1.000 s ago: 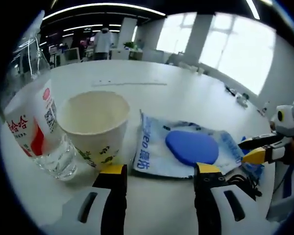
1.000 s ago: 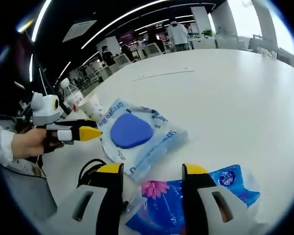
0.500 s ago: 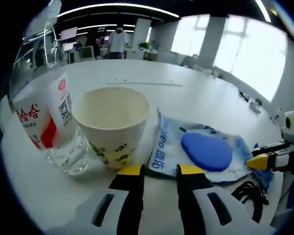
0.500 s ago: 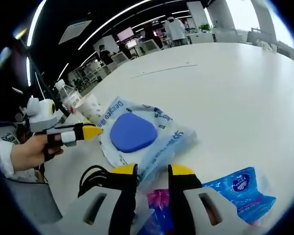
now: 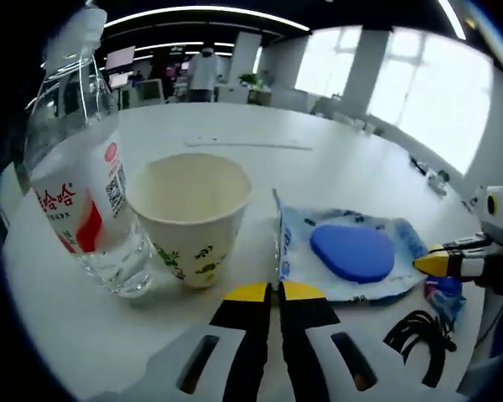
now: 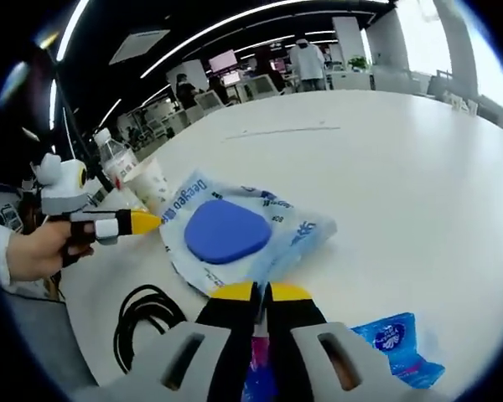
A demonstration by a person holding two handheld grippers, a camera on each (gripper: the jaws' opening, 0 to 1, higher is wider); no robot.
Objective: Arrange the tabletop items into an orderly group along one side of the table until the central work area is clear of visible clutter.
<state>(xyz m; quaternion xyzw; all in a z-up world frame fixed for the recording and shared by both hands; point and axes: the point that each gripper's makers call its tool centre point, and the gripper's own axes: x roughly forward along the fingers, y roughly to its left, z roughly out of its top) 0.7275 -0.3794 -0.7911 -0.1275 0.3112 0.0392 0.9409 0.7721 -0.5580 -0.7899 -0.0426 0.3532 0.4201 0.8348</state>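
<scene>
Mid-task: the left gripper (image 5: pixel 273 291) pinches the near edge of the blue-pad packet (image 5: pixel 348 258) beside the paper cup (image 5: pixel 193 216) and water bottle (image 5: pixel 82 197), the right gripper (image 6: pixel 261 293) clenches the blue tissue pack (image 6: pixel 394 339), the cable (image 6: pixel 147 311) lies loose on the desk (image 6: pixel 402 167).

The table (image 5: pixel 335 167) is seen as a smooth white surface with a soft sheen. Clear glossy plastic is shown by the water bottle (image 5: pixel 84 193), with a printed label. The cup (image 5: pixel 193 218) looks like matt paper. The blue-and-white packet (image 6: pixel 235 234) is made of crinkled, shiny plastic film. A black cable (image 6: pixel 147 322) appears rubbery and smooth.
</scene>
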